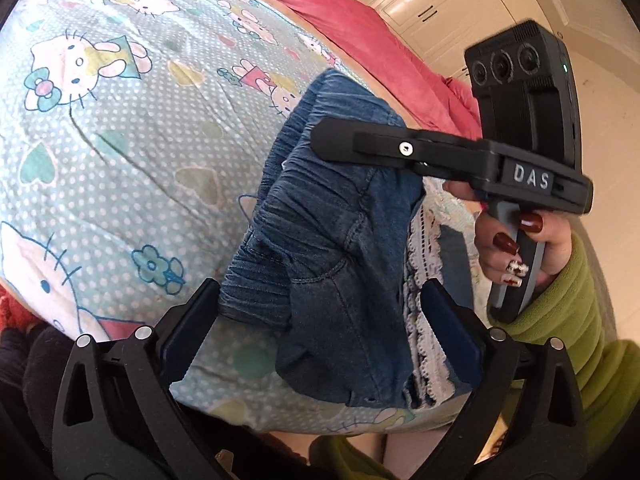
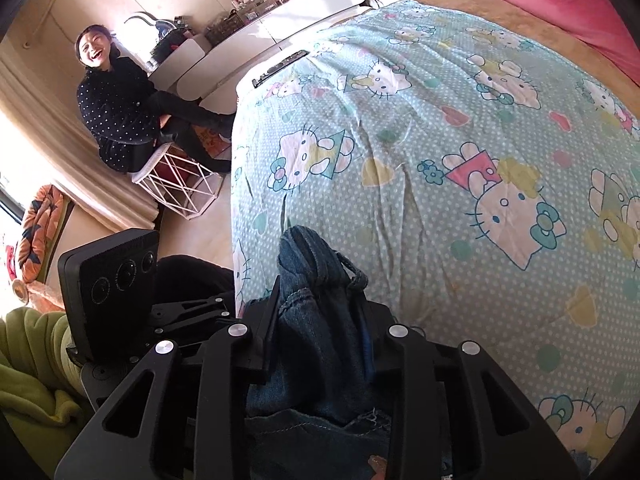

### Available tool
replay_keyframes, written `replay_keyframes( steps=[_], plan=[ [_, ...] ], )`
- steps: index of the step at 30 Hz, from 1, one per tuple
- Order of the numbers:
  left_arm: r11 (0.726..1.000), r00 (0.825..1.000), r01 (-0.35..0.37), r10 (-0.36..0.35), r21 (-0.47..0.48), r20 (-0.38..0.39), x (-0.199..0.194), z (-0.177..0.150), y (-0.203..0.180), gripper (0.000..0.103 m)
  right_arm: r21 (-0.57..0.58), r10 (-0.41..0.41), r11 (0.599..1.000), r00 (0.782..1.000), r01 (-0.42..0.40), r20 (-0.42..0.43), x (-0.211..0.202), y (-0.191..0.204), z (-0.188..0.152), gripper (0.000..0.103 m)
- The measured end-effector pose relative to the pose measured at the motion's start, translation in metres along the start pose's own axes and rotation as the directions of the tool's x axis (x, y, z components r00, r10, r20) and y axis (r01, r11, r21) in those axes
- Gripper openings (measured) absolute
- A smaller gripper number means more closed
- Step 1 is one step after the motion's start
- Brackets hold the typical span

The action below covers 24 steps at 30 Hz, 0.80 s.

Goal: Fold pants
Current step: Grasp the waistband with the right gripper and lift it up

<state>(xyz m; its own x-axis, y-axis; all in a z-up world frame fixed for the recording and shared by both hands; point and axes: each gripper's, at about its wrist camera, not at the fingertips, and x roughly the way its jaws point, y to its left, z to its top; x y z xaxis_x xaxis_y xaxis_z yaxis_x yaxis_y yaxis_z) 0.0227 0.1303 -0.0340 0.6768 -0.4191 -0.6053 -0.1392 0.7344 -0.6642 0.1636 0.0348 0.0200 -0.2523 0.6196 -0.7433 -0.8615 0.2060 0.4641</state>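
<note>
Blue denim pants [image 1: 340, 240] lie bunched on the cartoon-cat bed cover [image 1: 120, 140], with a white lace-trimmed piece [image 1: 420, 300] showing beside them. My left gripper [image 1: 320, 286] stands open at the near end of the pants, its fingers on either side of the crumpled cloth without pressing it. My right gripper [image 1: 320, 136] reaches in from the right, held by a hand with a green sleeve [image 1: 560, 300], and pinches the far part of the denim. In the right wrist view the right gripper [image 2: 320, 296] is shut on a gathered wad of pants [image 2: 316, 264] rising between its fingers.
A pink quilt [image 2: 560, 0] lies along the far side of the bed cover [image 2: 440, 140]. A dark flat device [image 2: 280, 66] rests on the bed's far left edge. A person [image 2: 120, 120] sits on a white wire stool [image 2: 180, 184] beside the bed. Pale cabinets [image 1: 440, 0] stand behind.
</note>
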Motion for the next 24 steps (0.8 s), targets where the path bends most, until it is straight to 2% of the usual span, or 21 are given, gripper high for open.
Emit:
replay_keyframes(
  steps=[4,5,8,11,21,24],
  plan=[
    [0.998,0.998,0.054,-0.054,-0.012,0.016,0.005,0.005,-0.006,0.091,0.003,0.000,1.000,0.999,0.000,0.035,-0.016,-0.003,-0.003,0.029],
    [0.996,0.996,0.082,-0.081,-0.020,0.020,0.005,0.006,-0.008,0.086,0.004,-0.002,1.000,0.999,0.002,0.046,-0.022,-0.004,-0.004,0.029],
    [0.995,0.994,0.103,-0.103,-0.014,0.023,0.011,0.009,-0.015,0.072,0.009,-0.002,1.000,0.997,0.002,0.079,-0.037,-0.006,-0.008,0.029],
    [0.993,0.992,0.122,-0.122,0.002,0.027,0.018,0.013,-0.025,0.066,0.021,-0.004,1.000,0.993,0.001,0.115,-0.056,-0.011,-0.017,0.029],
    [0.982,0.990,0.136,-0.139,0.128,0.012,0.032,0.010,-0.084,0.066,0.074,-0.015,0.997,0.977,-0.001,0.211,-0.100,-0.028,-0.053,0.029],
    [0.977,0.989,0.145,-0.144,0.157,-0.016,0.037,0.005,-0.091,0.066,0.104,-0.022,0.995,0.973,-0.001,0.228,-0.113,-0.035,-0.069,0.034]
  ],
)
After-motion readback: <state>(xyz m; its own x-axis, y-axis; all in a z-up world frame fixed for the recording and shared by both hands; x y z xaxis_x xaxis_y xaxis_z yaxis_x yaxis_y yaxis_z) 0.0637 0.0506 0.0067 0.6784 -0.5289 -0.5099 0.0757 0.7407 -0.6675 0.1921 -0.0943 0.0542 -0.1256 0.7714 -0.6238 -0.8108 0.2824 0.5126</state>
